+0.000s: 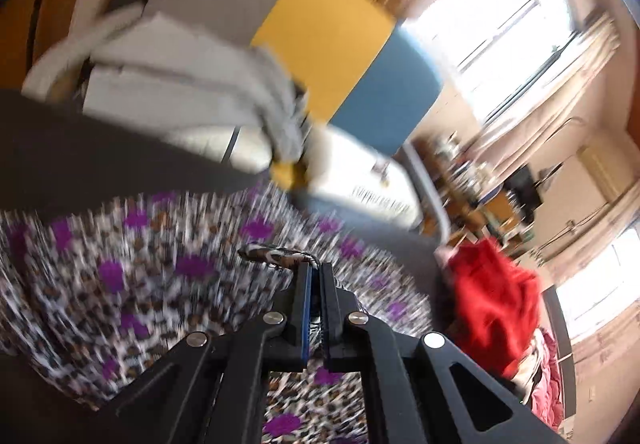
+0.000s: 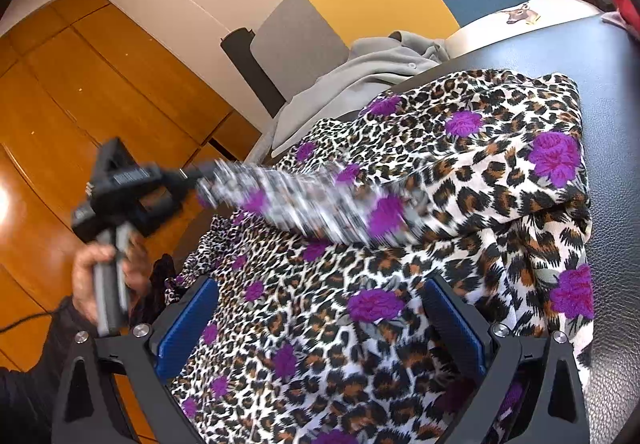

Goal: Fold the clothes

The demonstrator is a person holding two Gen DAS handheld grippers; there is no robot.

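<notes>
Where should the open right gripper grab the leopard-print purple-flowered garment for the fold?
Probably the garment's doubled near edge lying between the right gripper's open jaws: come straight down and forward. The left gripper already pinches a lifted strip, so the cloth is taut.

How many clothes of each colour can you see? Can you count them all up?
Leopard print with purple flowers: 1
Grey: 1
Red: 1
Pink: 1, at the picture's edge, hard to make out
Total: 4
</notes>
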